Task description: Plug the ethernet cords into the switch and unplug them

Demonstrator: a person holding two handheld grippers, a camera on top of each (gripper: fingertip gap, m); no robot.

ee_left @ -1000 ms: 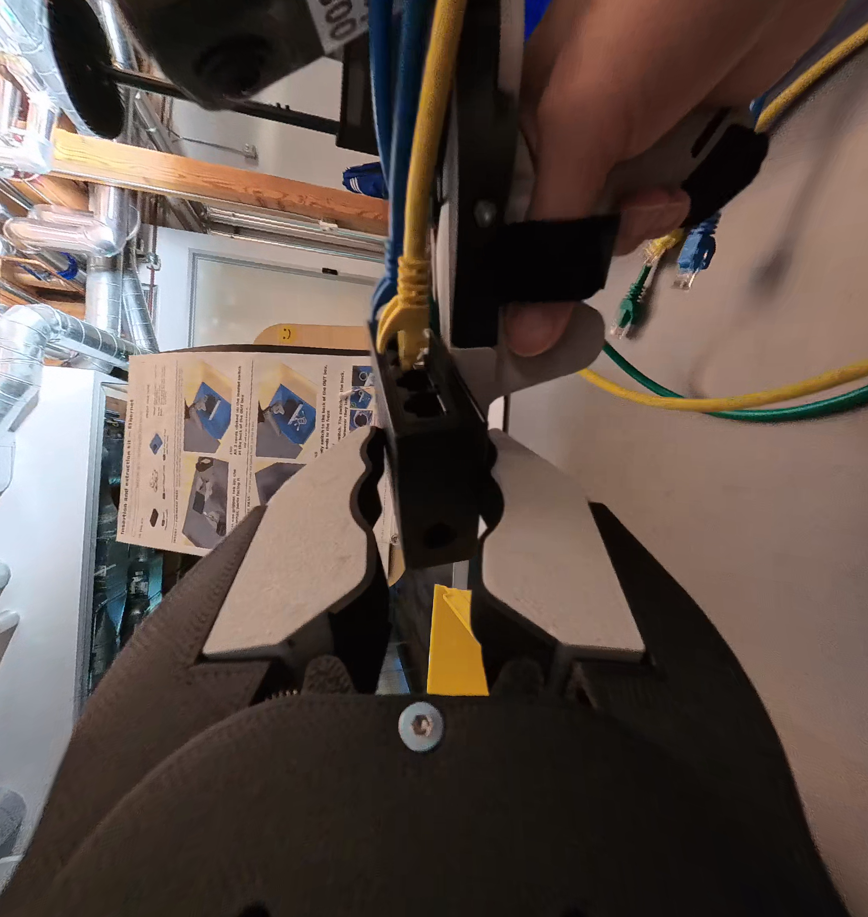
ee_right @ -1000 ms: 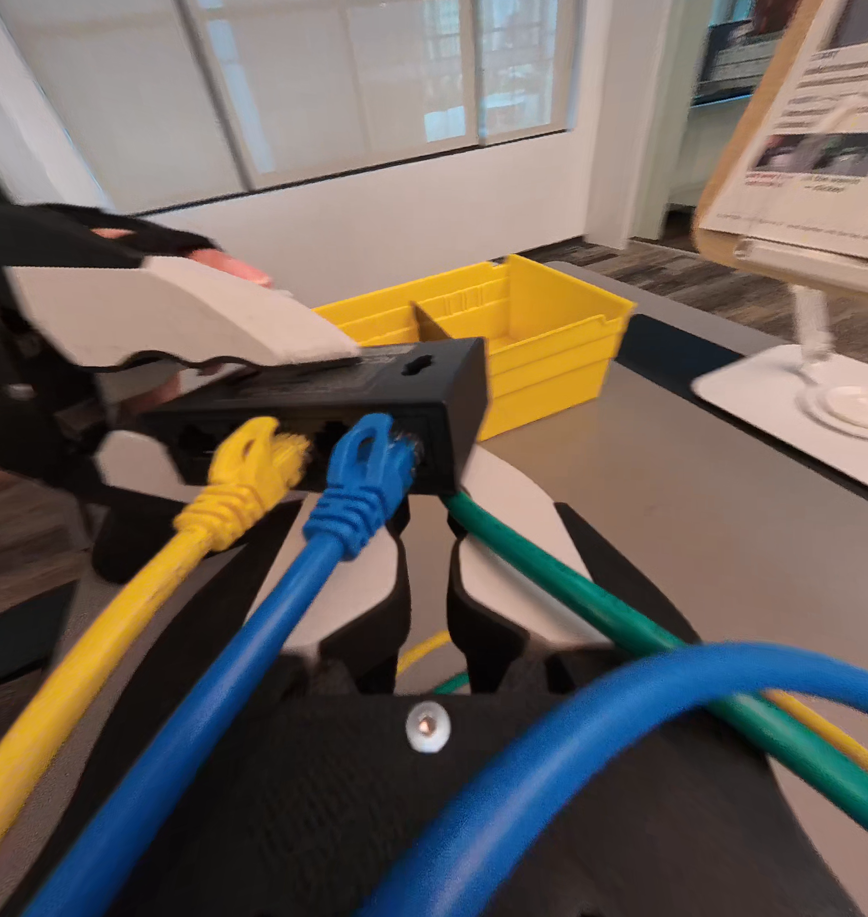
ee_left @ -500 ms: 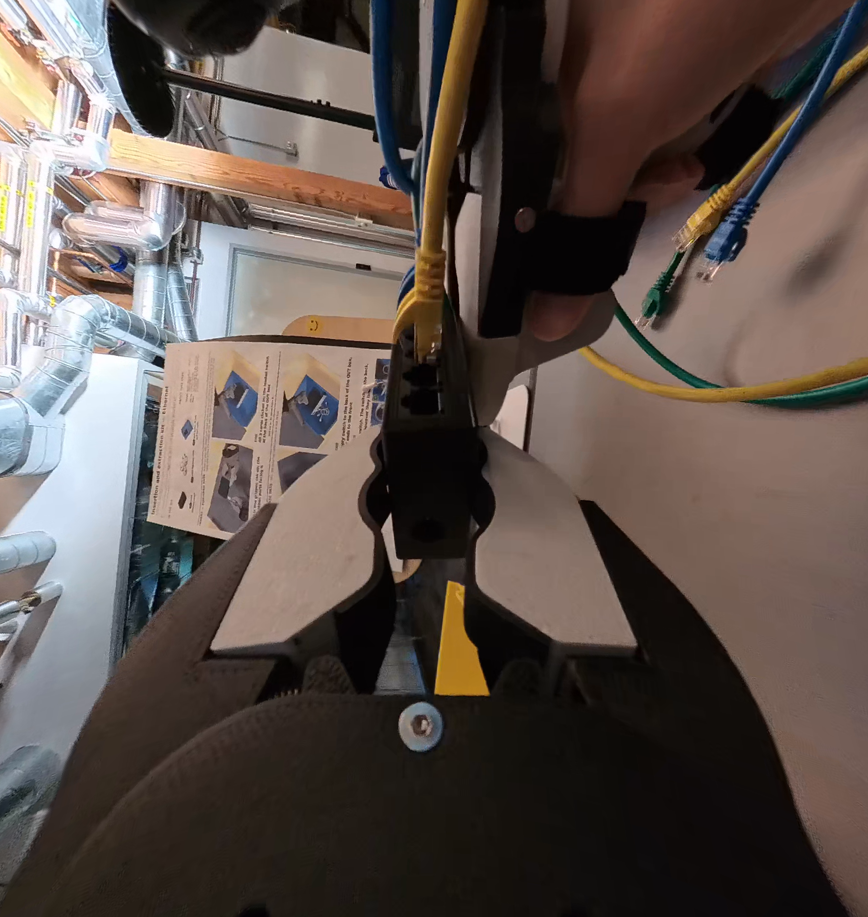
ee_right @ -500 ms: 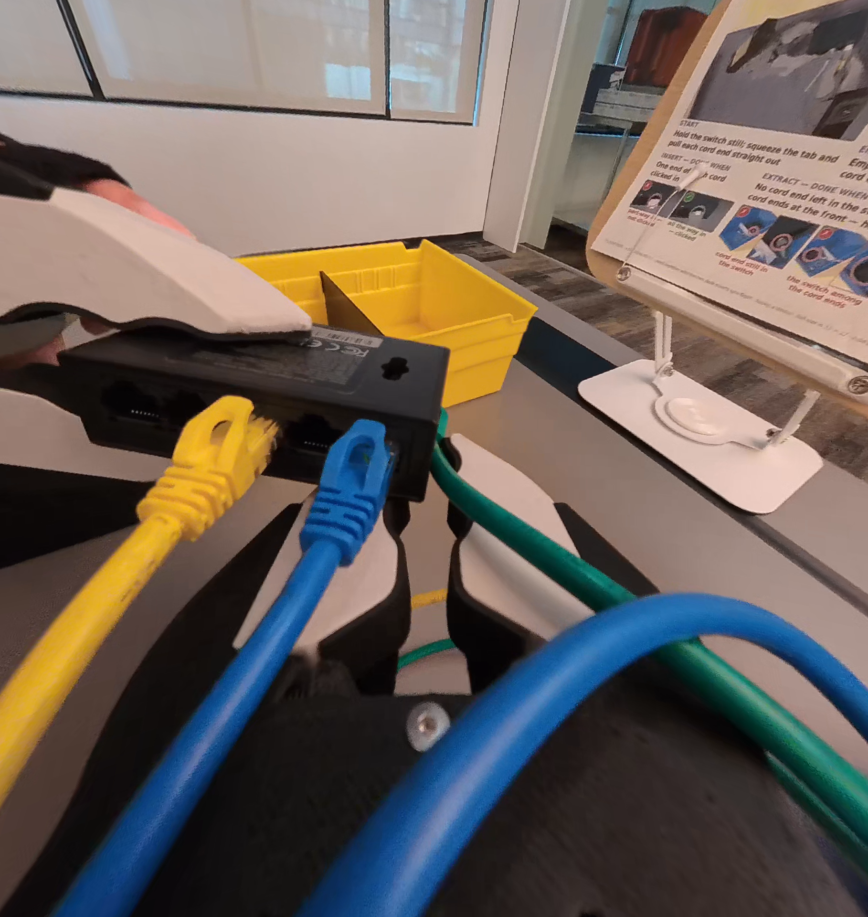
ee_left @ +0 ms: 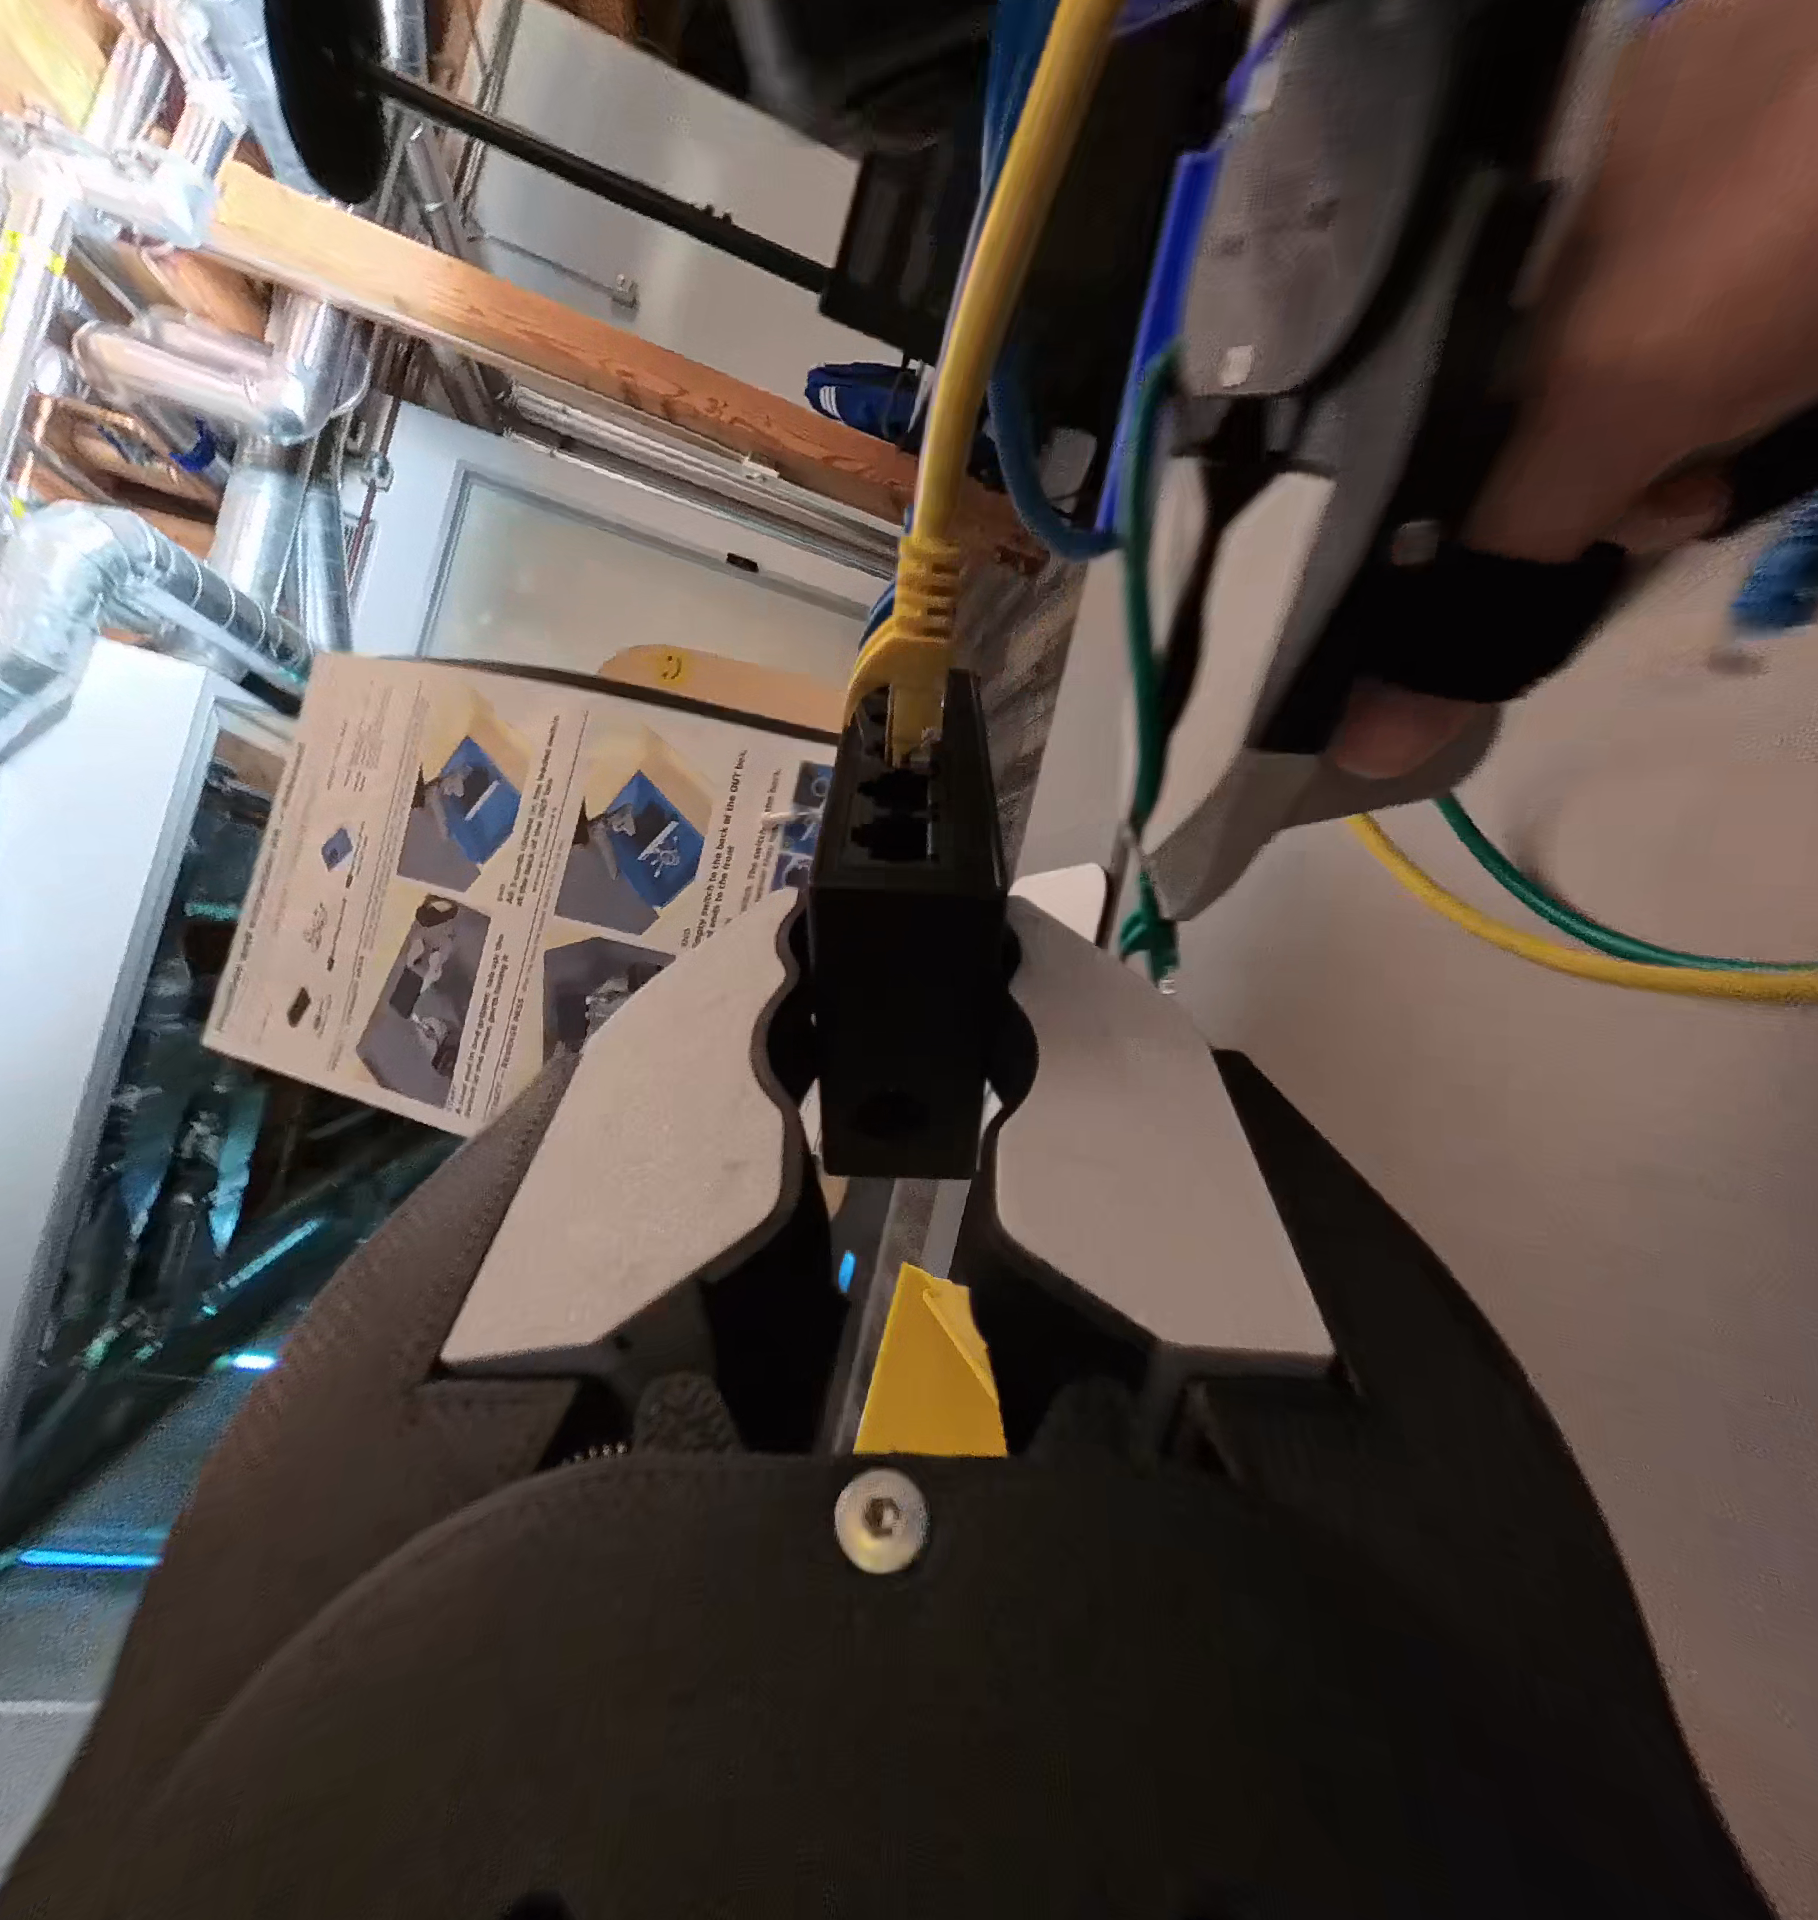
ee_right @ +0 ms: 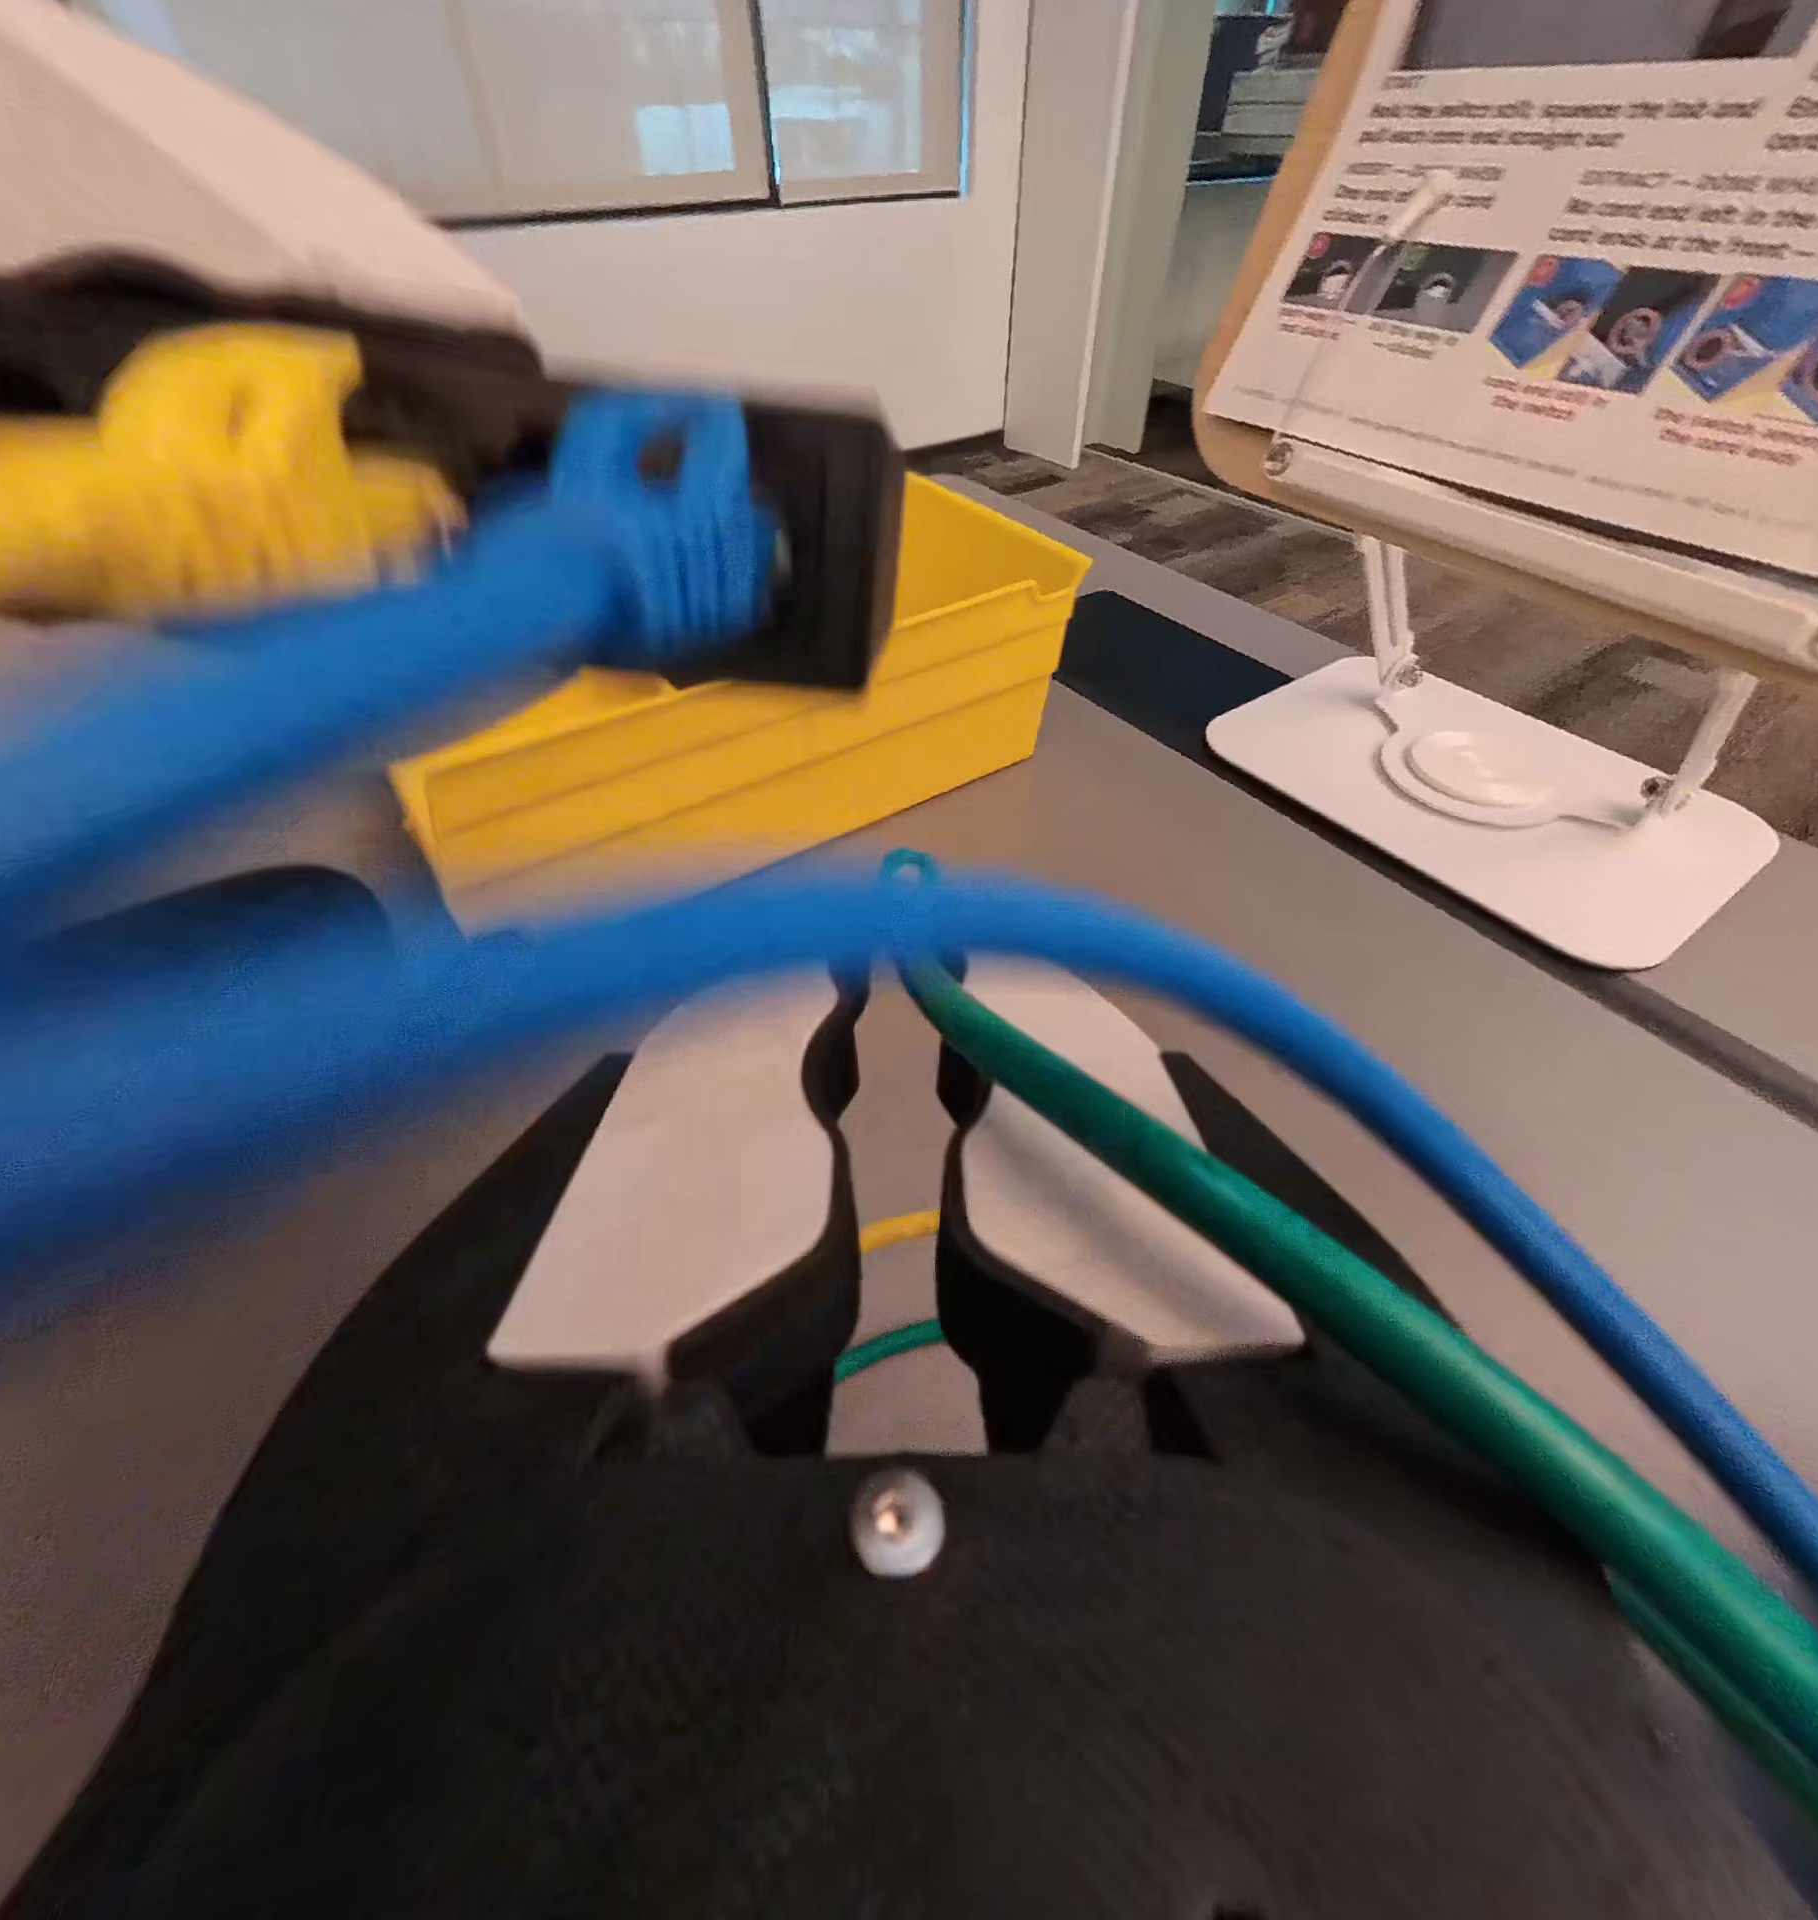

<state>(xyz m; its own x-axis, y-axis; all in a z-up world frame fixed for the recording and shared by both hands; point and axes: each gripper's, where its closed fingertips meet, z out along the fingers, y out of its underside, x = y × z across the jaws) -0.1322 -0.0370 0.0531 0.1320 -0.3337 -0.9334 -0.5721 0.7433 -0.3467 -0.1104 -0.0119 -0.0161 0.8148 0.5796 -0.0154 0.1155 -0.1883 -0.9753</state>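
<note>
Switch (ee_left: pixel 905 1039) sat clamped on its two flat sides by the left gripper (ee_left: pixel 900 925), held up off the counter (ee_right: pixel 1196 831) with its row of ports facing away. Right gripper (ee_right: pixel 889 997) had its fingers pressed nearly together on the green cord (ee_right: pixel 1248 1195) just behind its plug, as far as the crossing blue cord (ee_right: pixel 1300 1029) let one tell. The plug hung free beside the switch, in no port.

A yellow cord (ee_left: pixel 962 364) was seated in the far port of the left wrist view. The right wrist view, badly blurred there, showed a blue plug (ee_right: pixel 666 540) at the right end of the switch.

The likeliest trouble was tangle. The blue cord lay draped over the right gripper's tips, so any pull on the green one could drag it along and tug the blue plug sideways in its port. The left grip covered only the near end of the switch, so a hard push or pull at the far ports could lever it round between the fingers. The green plug, held by its cord and not its body, could swing and meet a port crooked.

Farther off, a yellow bin (ee_right: pixel 780 748) stood on the counter, and an instruction sheet (ee_right: pixel 1559 260) on a white stand to the right.
</note>
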